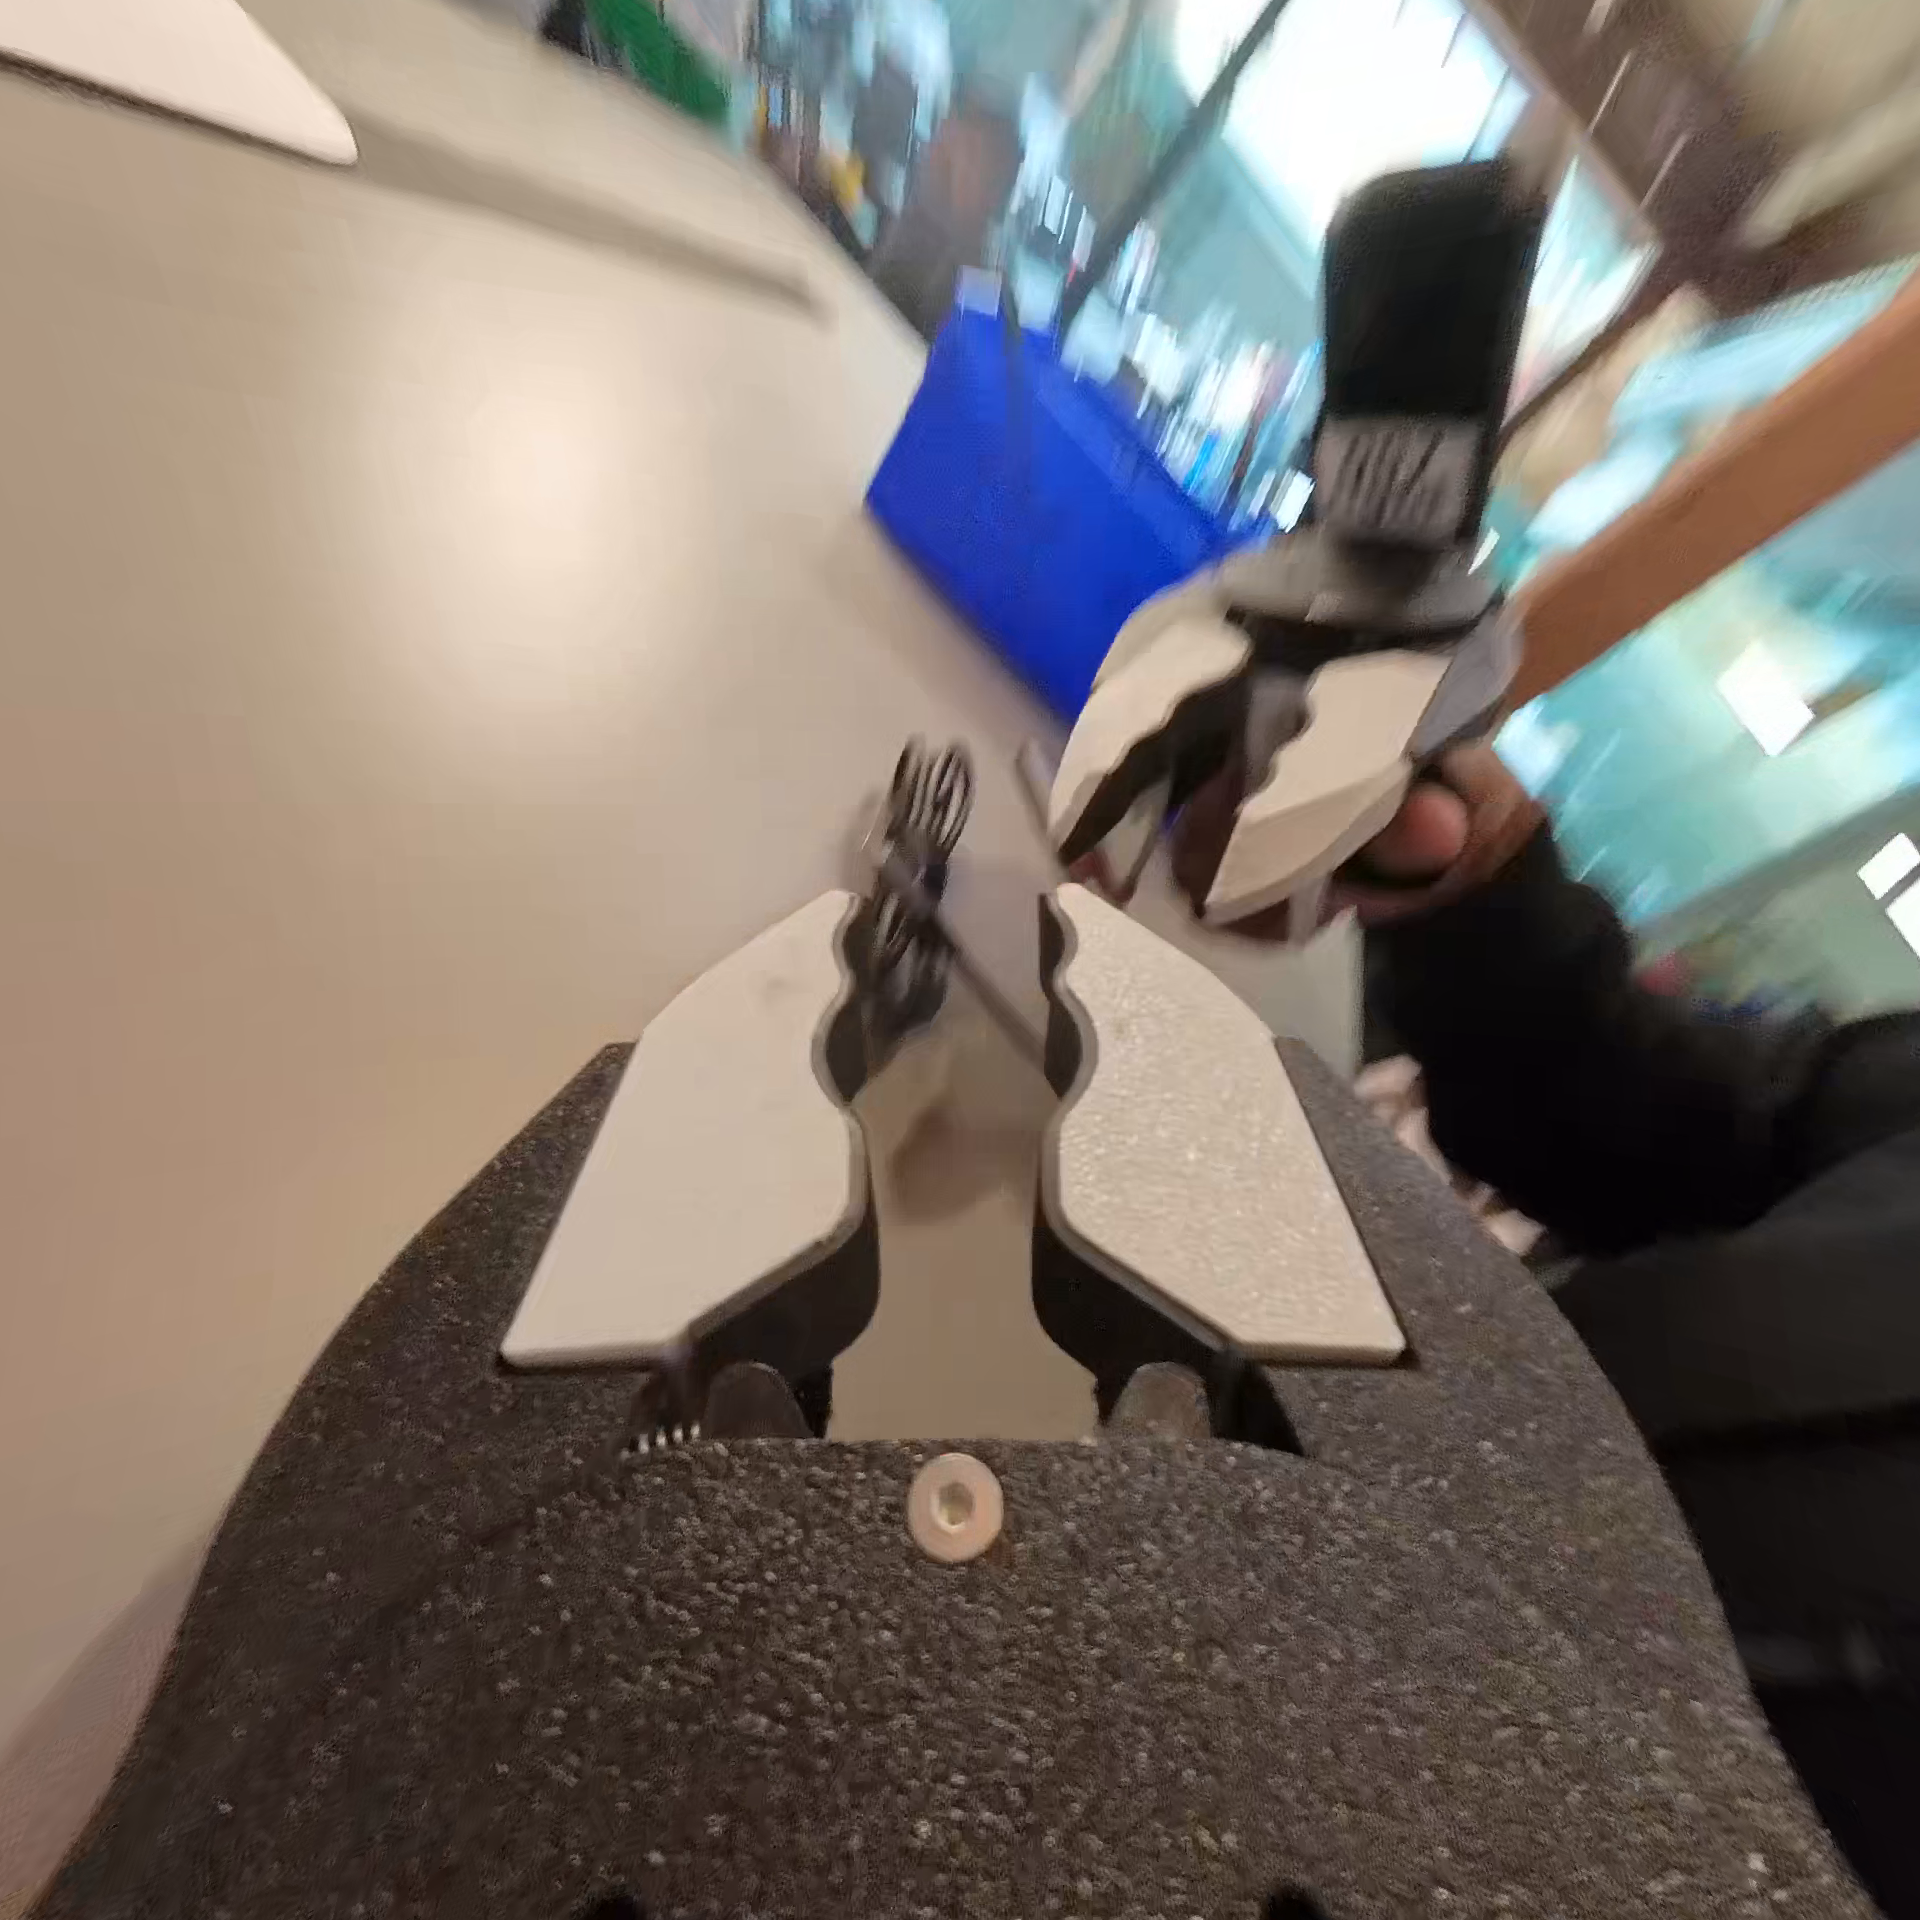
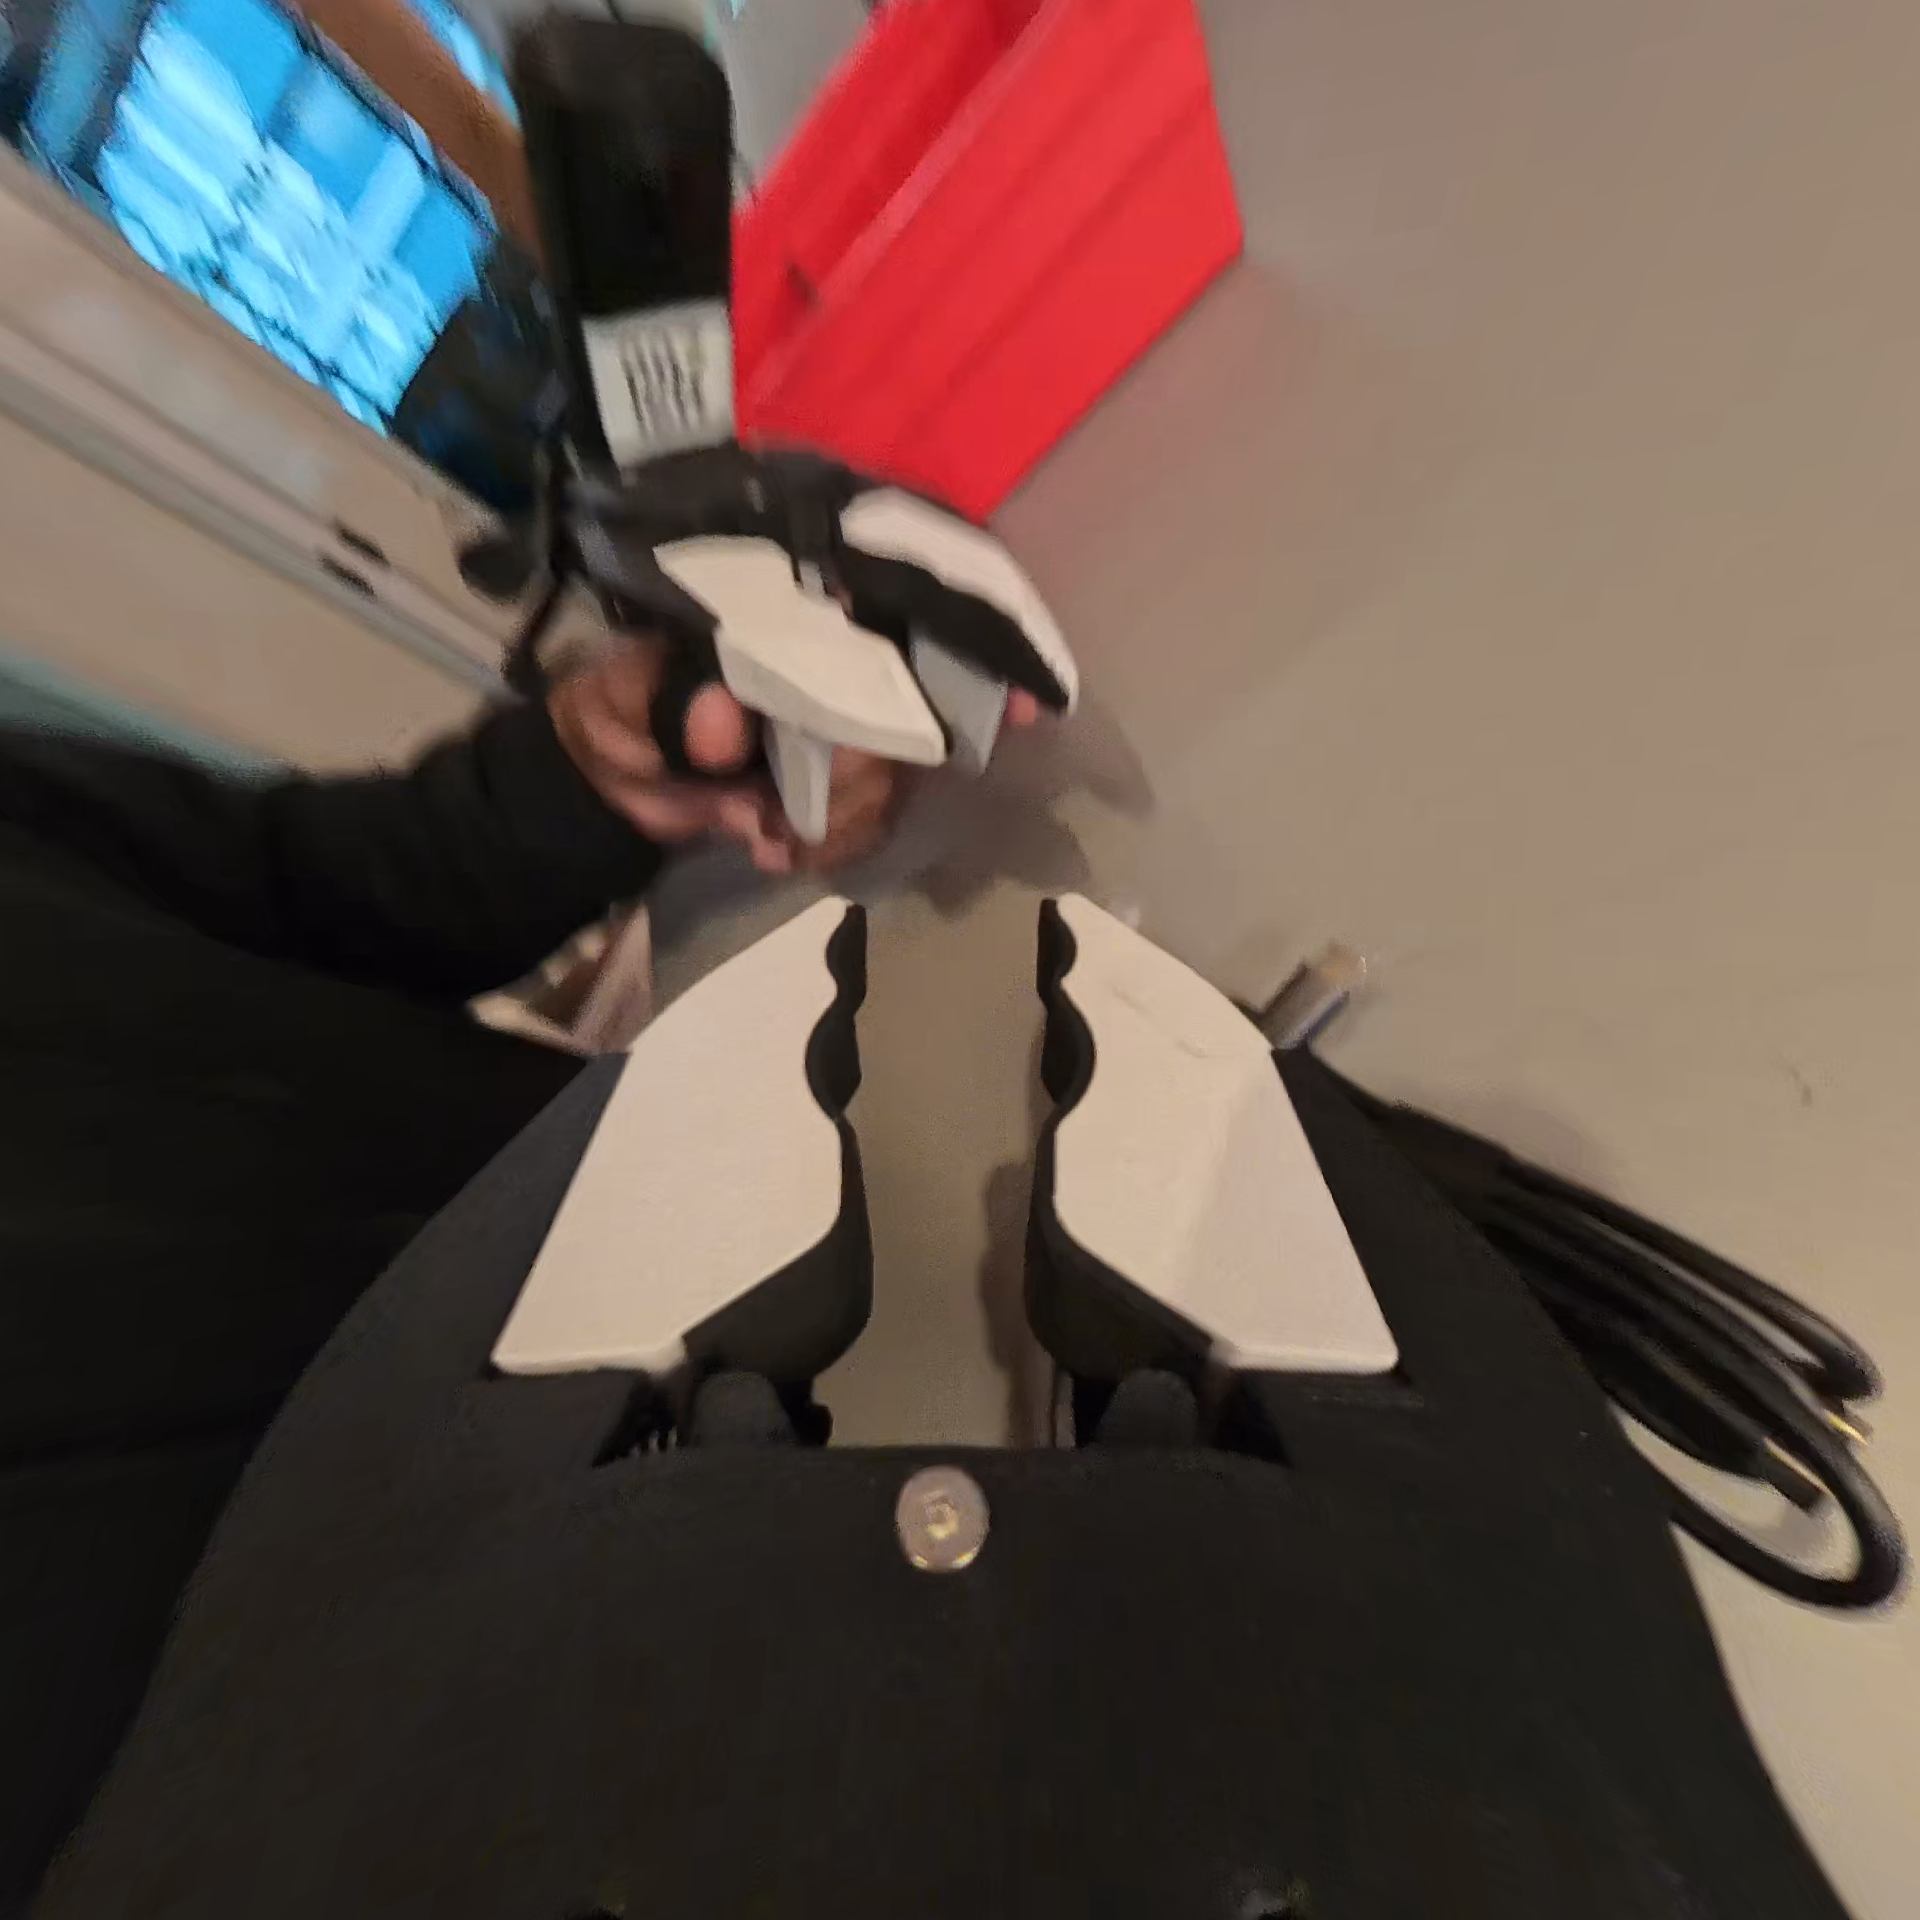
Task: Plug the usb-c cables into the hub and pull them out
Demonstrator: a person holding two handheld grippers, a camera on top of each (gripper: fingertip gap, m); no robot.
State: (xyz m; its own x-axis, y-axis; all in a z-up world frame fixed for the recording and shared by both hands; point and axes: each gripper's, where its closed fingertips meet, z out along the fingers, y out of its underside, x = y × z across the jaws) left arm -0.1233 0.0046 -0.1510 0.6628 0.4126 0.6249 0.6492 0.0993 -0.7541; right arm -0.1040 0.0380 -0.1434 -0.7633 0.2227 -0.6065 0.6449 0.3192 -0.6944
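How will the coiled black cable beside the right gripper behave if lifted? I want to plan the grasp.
The black cable lies in loose loops on the table, so it probably flops and uncoils when lifted. Its smooth round jacket may slip between the fingers. It looks thin, so likely light.

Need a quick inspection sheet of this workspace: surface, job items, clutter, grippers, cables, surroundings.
Surface: plain light grey tabletop, bare where visible.
Job's things: flat grey slab, possibly the hub, blurred, lying ahead of the left gripper; ports not discernible.
Clutter: red box and blue box on the table.
Grippers: left gripper open, empty; right gripper open, empty; both hand-held above the table.
Cables: coiled black cable bundle on the table beside the right gripper; small blurred dark coil near the slab. None gripped.
Surroundings: blurred room and windows; person's dark sleeve.
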